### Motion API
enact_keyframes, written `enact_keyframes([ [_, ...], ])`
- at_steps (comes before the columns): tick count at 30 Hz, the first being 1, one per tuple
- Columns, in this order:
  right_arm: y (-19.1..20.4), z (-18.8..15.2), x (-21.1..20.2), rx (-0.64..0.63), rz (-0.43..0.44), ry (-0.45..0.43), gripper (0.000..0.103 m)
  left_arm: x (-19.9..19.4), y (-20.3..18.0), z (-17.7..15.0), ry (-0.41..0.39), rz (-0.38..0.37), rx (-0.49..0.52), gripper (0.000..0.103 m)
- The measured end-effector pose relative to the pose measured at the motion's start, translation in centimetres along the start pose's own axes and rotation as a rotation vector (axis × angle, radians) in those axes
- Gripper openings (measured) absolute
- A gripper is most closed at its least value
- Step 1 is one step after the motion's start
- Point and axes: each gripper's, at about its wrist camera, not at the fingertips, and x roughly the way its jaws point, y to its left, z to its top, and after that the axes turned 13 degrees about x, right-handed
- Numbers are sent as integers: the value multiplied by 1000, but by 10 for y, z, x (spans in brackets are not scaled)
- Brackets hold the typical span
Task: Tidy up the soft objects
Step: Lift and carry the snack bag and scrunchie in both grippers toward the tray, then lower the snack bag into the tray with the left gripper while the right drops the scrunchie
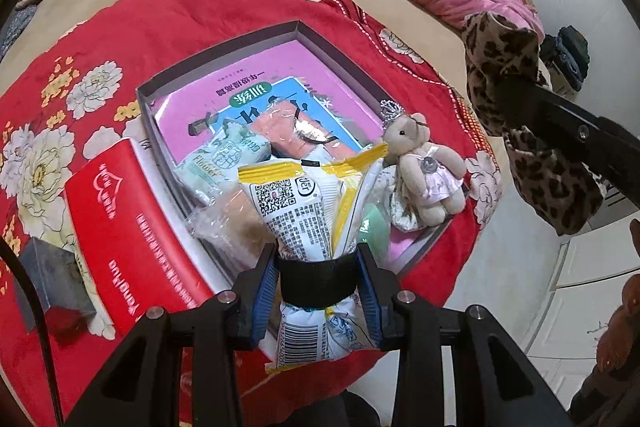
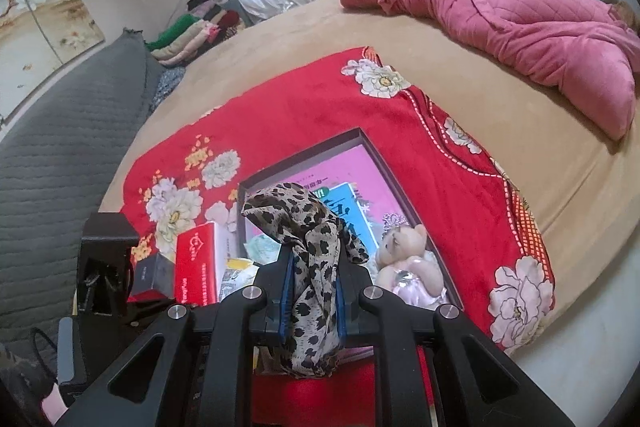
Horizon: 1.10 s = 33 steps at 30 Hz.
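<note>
Over the near edge of the tray point(image 1: 224, 53) my left gripper point(image 1: 318, 281) is clamped on a white and yellow packet point(image 1: 298, 203), squeezing it at the waist so its printed top fans out above the fingers and its barcode end hangs below. My right gripper point(image 2: 311, 301) is closed on a leopard-print scarf point(image 2: 310, 247), which bunches up above the blue pads point(image 2: 285, 303) and droops beneath them; from the left camera that scarf point(image 1: 516, 99) hangs in the air off to the right of the tray, beyond the bed's edge.

Inside the tray lies a pink book point(image 1: 256, 83), with a pale green packet point(image 1: 218, 157) and a clear-wrapped orange item point(image 1: 288, 129) resting on it. A small teddy bear point(image 1: 420, 167) wearing a tiara and a pale dress sits at the tray's right side. A red tissue box point(image 1: 132, 227) stands just beside the tray's left wall, on the red flowered blanket point(image 1: 160, 7). A pink quilt point(image 2: 500, 15) is heaped at the far side of the bed.
</note>
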Motion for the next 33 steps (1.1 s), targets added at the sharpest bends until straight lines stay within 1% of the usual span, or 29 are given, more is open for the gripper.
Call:
enact_keyframes([
  [8, -10, -1, 36, 6, -29, 65, 19, 18, 5, 6, 21, -8, -4, 38],
  [13, -16, -1, 60, 42, -14, 133, 21, 24, 9, 7, 28, -9, -3, 39],
  [14, -17, -1, 65, 47, -14, 146, 22, 25, 9, 7, 31, -12, -2, 39],
  [17, -21, -1, 82, 71, -24, 182, 32, 30, 10, 8, 44, -17, -3, 39],
  [20, -24, 0, 91, 94, -27, 196, 38, 33, 13, 7, 45, -31, -13, 39],
  [22, -25, 1, 92, 104, -25, 191, 38, 34, 14, 8, 46, -35, -14, 39],
  [24, -25, 2, 89, 118, -15, 185, 50, 34, 16, 8, 46, -43, -15, 39],
  [26, -25, 3, 83, 124, -5, 171, 55, 33, 17, 8, 40, -47, -21, 40],
  [27, -25, 4, 79, 122, -5, 160, 56, 32, 18, 8, 36, -47, -23, 40],
  [28, -23, 6, 76, 121, -7, 152, 57, 30, 18, 8, 28, -49, -26, 42],
  [29, -22, 7, 72, 120, -9, 143, 57, 28, 18, 9, 21, -52, -24, 47],
  [30, -21, 8, 69, 120, -11, 136, 59, 25, 18, 8, 14, -50, -24, 50],
  [31, -20, 8, 65, 117, -11, 129, 61, 23, 18, 9, 5, -49, -22, 55],
  [32, -19, 9, 61, 113, -13, 122, 63, 20, 19, 10, 0, -49, -21, 58],
  [33, -18, 9, 58, 111, -16, 116, 64, 17, 19, 10, -6, -50, -23, 59],
])
